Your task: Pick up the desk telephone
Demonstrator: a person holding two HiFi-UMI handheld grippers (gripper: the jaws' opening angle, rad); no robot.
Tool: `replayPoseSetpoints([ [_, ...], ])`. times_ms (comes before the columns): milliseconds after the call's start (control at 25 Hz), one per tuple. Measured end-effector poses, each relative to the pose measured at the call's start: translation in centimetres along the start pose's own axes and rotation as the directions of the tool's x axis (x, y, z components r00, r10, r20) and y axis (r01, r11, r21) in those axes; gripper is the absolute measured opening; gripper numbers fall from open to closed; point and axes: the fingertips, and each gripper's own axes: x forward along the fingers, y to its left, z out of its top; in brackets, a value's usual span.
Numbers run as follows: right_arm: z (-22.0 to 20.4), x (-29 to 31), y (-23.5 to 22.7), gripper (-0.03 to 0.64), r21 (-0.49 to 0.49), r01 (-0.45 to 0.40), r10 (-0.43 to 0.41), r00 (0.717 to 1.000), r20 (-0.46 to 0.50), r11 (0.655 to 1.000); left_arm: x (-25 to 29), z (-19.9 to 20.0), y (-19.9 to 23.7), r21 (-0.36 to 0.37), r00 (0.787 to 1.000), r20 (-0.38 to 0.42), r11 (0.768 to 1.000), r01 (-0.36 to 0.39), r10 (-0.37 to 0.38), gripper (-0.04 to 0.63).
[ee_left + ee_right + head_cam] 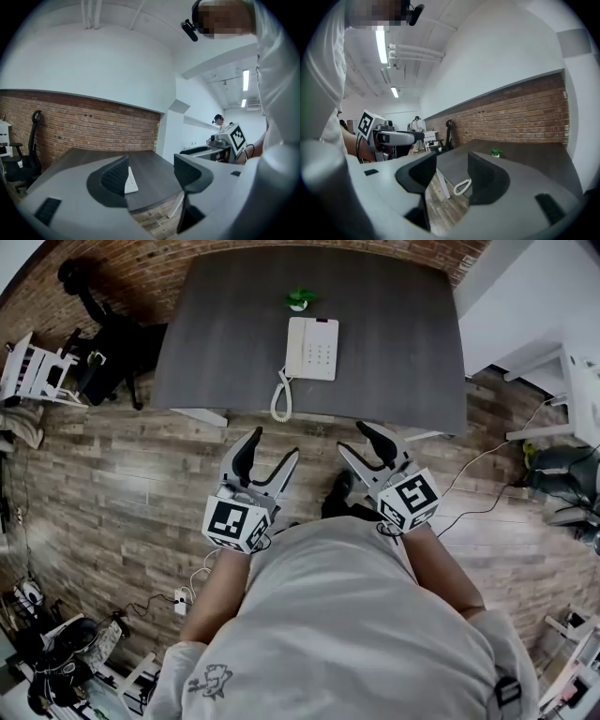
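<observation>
Standing back from the near edge of a dark desk, a person is holding both grippers out over the wooden floor, short of the desktop and touching nothing. The left gripper is pointing up toward the desk with its jaws standing wide apart; its own view is showing only open air, floor and desktop in the gap between them. The right gripper is sitting just beside it at about the same level, its jaws likewise spread and gripping nothing. The desk telephone is lying flat near the middle of the desk, toward the far side, white, with its handset resting in the cradle along the left. Its coiled cord is trailing from the near left corner toward the front edge of the desk, and in the right gripper view it is showing as a pale loop between the jaws, far beyond them. A small green plant is sitting just behind the phone. A brick wall is running behind the desk, and a black office chair is standing off the desk's left end.
</observation>
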Motion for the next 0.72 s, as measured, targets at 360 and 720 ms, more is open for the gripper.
replayPoseSetpoints([
  [360,1.3,-0.5,-8.5,0.215,0.026,-0.009,0.008,1.0,0.023,1.0,8.7,1.2,-1.4,-0.001,1.0,-0.019,1.0,0.007,-0.007,0.316],
  [720,0.5,-1.6,-12.5,0.215,0.067,0.026,-0.027,1.0,0.017,0.997,13.1,1.7,-2.3,0.002,0.999,-0.038,0.999,0.037,-0.037,0.316],
])
